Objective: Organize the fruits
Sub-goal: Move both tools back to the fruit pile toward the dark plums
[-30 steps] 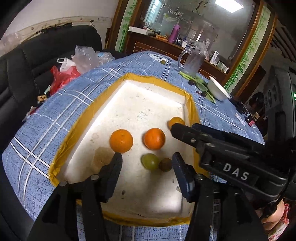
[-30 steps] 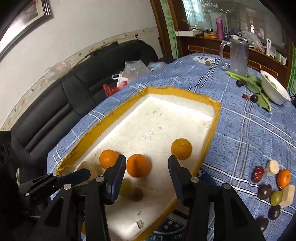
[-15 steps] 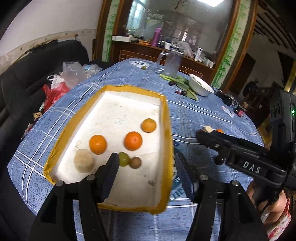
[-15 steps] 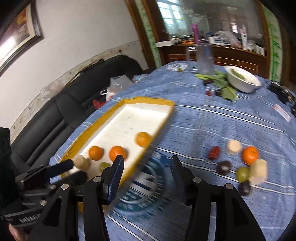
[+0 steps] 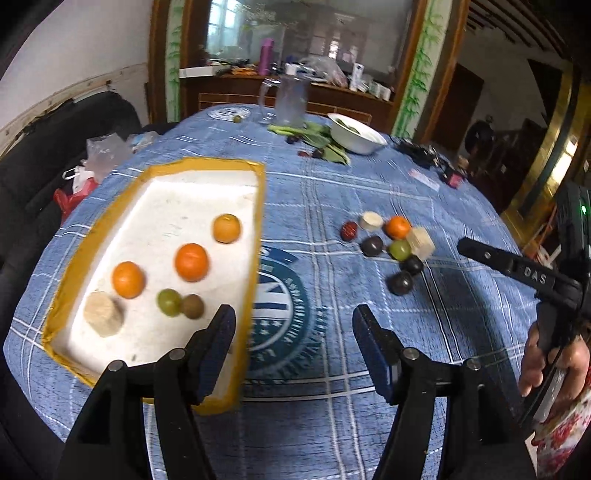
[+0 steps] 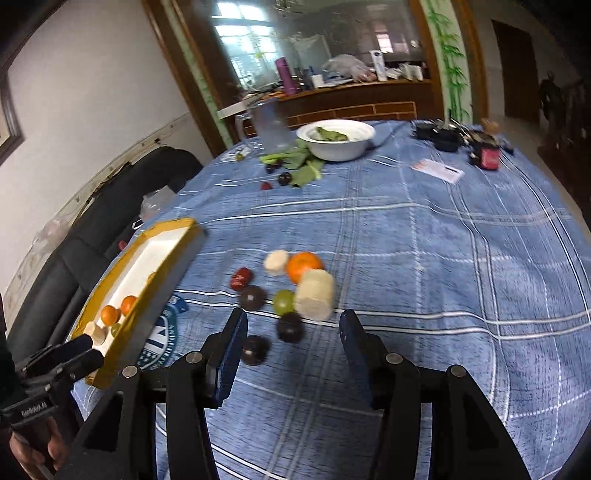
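Fruit cluster [image 6: 286, 295] lies loose on blue checked tablecloth [image 6: 424, 258], right of tray [image 5: 255, 236]. Tray holds three oranges [image 5: 191, 261], green fruit [image 5: 169, 302], brown fruit [image 5: 192, 306], pale chunk [image 5: 102, 318]. Right gripper [image 6: 291, 354] spread, empty, near cluster. Left gripper [image 5: 293, 350] spread, empty, at tray's near right corner. White bowl [image 6: 336, 138] far.

A black sofa [image 6: 110, 206] lines the white wall [image 6: 92, 85]; beyond, a wooden sideboard [image 6: 354, 99] under what seems a window [image 5: 258, 29].
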Demonstrator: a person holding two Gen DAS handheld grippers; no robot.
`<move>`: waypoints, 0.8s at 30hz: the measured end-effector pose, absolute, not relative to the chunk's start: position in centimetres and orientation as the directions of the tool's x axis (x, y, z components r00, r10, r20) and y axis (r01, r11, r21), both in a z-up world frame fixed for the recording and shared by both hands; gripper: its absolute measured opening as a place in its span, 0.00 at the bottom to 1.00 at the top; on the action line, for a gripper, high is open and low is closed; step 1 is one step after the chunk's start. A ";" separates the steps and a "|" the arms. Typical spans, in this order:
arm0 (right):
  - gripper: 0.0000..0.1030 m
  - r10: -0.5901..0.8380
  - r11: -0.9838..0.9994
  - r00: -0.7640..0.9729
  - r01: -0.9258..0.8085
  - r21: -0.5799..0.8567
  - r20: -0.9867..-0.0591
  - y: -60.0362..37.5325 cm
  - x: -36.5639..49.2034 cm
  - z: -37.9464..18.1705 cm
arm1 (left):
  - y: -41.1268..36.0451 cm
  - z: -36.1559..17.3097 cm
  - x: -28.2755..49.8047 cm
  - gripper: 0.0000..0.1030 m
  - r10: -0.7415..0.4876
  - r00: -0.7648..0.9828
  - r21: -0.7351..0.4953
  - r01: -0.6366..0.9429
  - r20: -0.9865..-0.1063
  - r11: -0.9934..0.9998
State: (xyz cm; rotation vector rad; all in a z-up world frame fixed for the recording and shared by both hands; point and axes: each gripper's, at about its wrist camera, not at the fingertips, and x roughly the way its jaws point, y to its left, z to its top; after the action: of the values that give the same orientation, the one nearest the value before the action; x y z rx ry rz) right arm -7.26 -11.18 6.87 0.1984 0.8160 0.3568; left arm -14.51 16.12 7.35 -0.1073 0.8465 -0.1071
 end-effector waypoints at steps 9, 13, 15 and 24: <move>0.54 0.421 0.907 0.568 -0.258 0.332 -0.707 -9.7 -5.8 4.2 | 12.1 5.7 -13.2 0.64 -0.179 0.611 -0.102 0.159 -0.772 0.982; 0.52 0.405 0.913 0.549 -0.276 0.299 -0.731 -8.3 -4.9 3.2 | 11.2 5.0 -12.3 0.64 -0.186 0.596 -0.095 0.181 -0.781 0.979; 0.42 0.396 0.916 0.547 -0.289 0.277 -0.738 -7.7 -4.6 3.0 | 10.9 4.9 -12.1 0.64 -0.188 0.595 -0.093 0.186 -0.782 0.978; 0.37 0.395 0.914 0.533 -0.313 0.259 -0.749 -6.4 -3.7 1.8 | 8.9 4.1 -9.9 0.64 -0.208 0.590 -0.071 0.247 -0.780 0.966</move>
State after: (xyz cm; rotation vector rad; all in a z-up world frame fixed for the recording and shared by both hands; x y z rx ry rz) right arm -3.65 -6.44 1.83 0.0970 0.9169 0.4228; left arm -9.94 8.93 4.12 0.0467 0.9022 -0.2653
